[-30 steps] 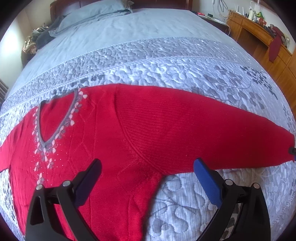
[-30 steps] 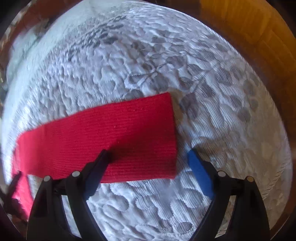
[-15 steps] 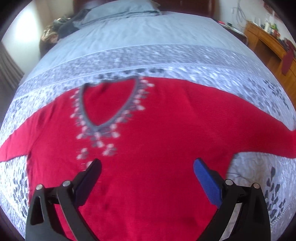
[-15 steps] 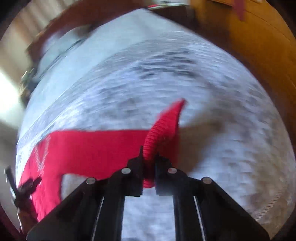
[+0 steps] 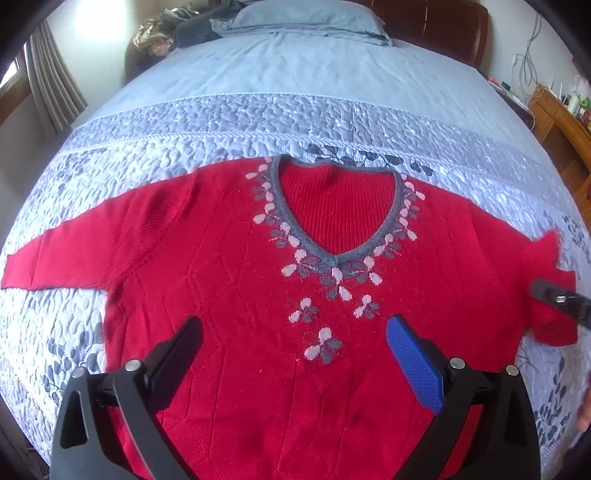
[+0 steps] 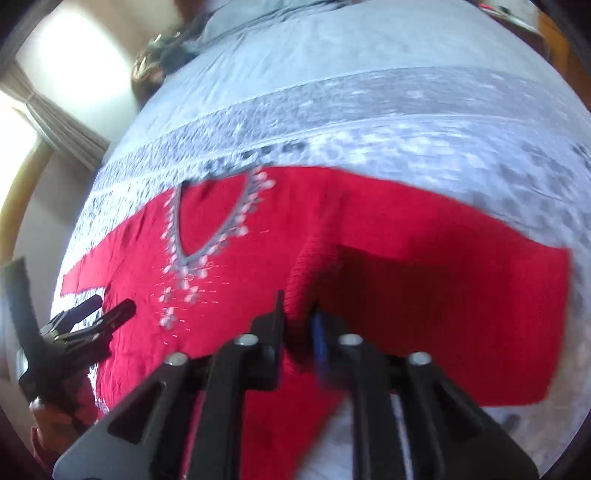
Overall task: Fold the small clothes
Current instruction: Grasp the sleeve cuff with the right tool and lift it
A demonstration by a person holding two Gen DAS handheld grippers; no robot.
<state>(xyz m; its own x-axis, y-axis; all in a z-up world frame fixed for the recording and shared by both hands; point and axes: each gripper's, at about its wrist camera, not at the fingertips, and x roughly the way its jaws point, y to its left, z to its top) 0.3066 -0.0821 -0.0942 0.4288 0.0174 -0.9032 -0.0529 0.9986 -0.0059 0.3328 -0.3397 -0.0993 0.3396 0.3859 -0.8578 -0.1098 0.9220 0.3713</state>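
Right gripper [image 6: 299, 321] pinches the soft red knit V-neck sweater [image 5: 258, 295] by its sleeve cuff; limp, light, likely drapes. Left gripper [image 5: 295, 354] hovers wide open, empty, above the chest.

Ahead of the spread left tool [image 5: 293, 354], flat red sweater [image 5: 229, 266] and open bedspread [image 5: 295, 85]; pillow [image 5: 306, 16] far beyond.

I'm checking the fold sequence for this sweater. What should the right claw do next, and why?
Probably carry the sleeve farther across the sweater chest, then let go. The right claw is shut on the sleeve, already doubled inward, while the left claw hovers open.
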